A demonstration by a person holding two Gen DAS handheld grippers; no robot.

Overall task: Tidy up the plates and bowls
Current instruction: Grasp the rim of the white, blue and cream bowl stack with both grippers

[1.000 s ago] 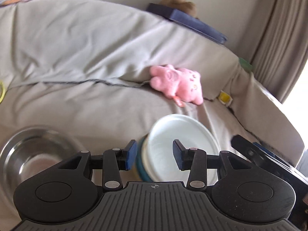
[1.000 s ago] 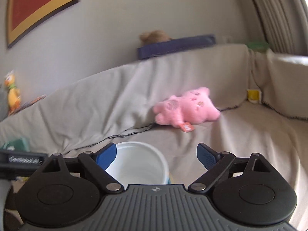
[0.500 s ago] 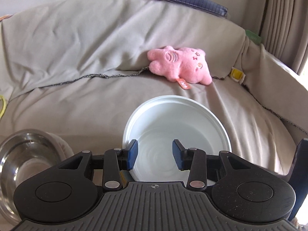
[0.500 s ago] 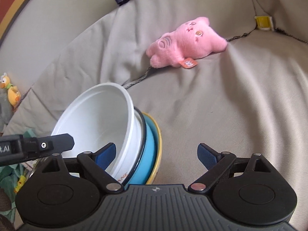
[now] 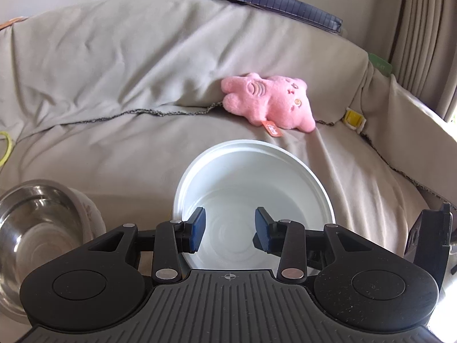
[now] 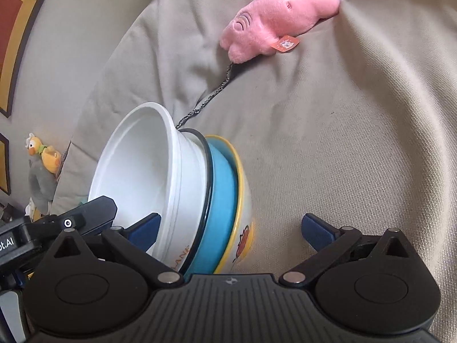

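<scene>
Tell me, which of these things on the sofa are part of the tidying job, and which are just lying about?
Part of the job: white bowl, blue bowl, yellow-rimmed bowl, steel bowl.

Just lying about: pink plush toy, duck toy, framed picture.

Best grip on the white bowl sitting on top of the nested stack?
Pinch the white bowl by its rim: one pad inside, one outside the thin wall, coming from above on the near side. Its outer wall flares clear of the blue bowl below, so the lip is exposed.

Orange letters "LANE" on the white enamel bowl — "ot.AI" on the left gripper.
</scene>
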